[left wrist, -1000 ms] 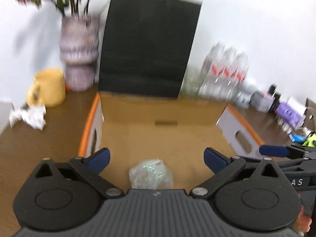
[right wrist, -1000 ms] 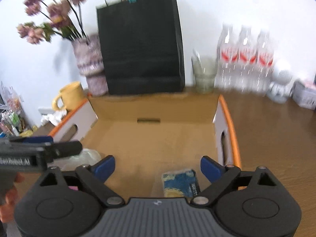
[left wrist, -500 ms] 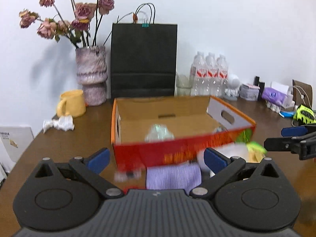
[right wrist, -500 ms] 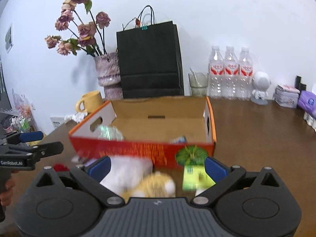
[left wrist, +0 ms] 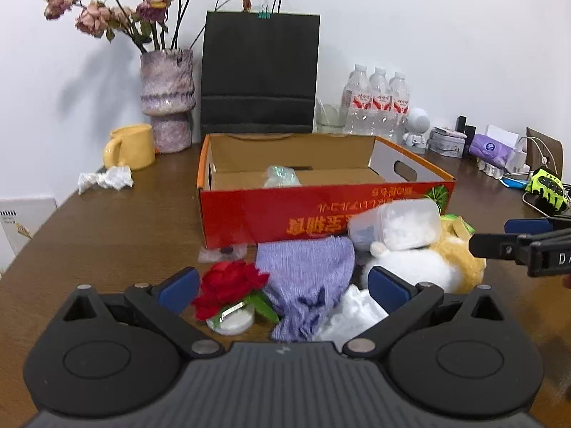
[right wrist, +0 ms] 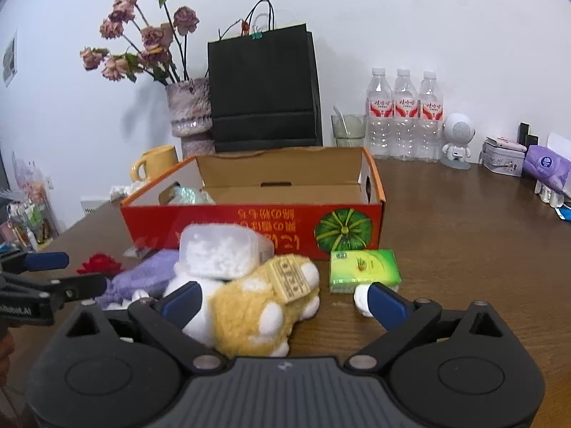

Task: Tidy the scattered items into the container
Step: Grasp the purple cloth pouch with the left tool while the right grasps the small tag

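- Your left gripper [left wrist: 282, 285] is spread wide and holds nothing; from the left wrist view it hangs just in front of the cardboard box [left wrist: 321, 214], above the pile.
- Between its fingers lie a red fabric rose [left wrist: 228, 285] and a lilac knitted cloth [left wrist: 307, 271], both on the table against the box's red front wall.
- Judging by looks, the cloth is light and limp: pinch a bunched fold near its middle, since an edge would likely trail. The rose sits on a small white disc [left wrist: 232, 321]; take it by the bloom, which looks soft.
- A clear tub of white pellets [left wrist: 396, 224] leans on the plush toy [left wrist: 421, 267], right of the cloth. It looks smooth and may slip; grip across its narrow sides.
- Inside the box a crumpled clear wrapper [left wrist: 282, 176] already rests.
- Your right gripper [right wrist: 282, 301] is likewise spread and empty in the right wrist view, in front of the box and over the plush toy [right wrist: 257, 303].
- That toy is yellow and white, fluffy, probably light; squeeze its body.
- A green tissue pack [right wrist: 364, 267] lies right of the toy, near the box's front corner; it looks soft, so take it across its short width.
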`<state>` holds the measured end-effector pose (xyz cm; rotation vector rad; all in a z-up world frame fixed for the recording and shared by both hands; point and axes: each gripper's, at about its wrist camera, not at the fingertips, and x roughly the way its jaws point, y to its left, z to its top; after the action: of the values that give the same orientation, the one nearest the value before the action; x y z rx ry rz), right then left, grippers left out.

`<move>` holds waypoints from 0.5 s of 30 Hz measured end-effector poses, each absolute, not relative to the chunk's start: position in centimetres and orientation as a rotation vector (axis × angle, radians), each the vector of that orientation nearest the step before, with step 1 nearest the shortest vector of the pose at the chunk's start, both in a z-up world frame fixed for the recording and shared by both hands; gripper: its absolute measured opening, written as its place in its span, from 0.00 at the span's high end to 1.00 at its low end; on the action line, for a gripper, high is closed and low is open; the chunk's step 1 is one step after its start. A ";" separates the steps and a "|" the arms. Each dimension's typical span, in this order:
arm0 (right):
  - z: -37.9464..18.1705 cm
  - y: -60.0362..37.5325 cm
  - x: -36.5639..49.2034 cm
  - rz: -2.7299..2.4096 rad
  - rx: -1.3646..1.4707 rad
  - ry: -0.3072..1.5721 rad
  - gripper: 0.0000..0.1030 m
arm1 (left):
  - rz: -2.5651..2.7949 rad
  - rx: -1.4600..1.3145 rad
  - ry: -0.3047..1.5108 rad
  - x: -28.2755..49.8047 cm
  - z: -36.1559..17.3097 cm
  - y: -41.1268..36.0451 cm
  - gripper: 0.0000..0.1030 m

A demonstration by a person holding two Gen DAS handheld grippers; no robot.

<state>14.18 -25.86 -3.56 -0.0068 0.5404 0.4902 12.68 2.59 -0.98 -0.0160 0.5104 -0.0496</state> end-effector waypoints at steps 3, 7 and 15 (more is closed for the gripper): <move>-3.5 -25.7 14.8 0.500 0.003 0.544 0.10 | -0.073 0.005 0.503 13.1 -0.8 2.1 0.10; -3.9 -25.3 15.8 0.507 -0.002 0.571 0.22 | -0.128 0.057 0.512 14.1 -1.0 0.9 0.22; -4.4 -25.0 17.5 0.532 0.024 0.614 0.42 | -0.151 0.055 0.648 18.2 -2.6 0.4 0.28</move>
<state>17.46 -25.02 -4.45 0.0236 0.6142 0.5323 18.22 0.40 -2.55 0.0547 0.6478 -0.1515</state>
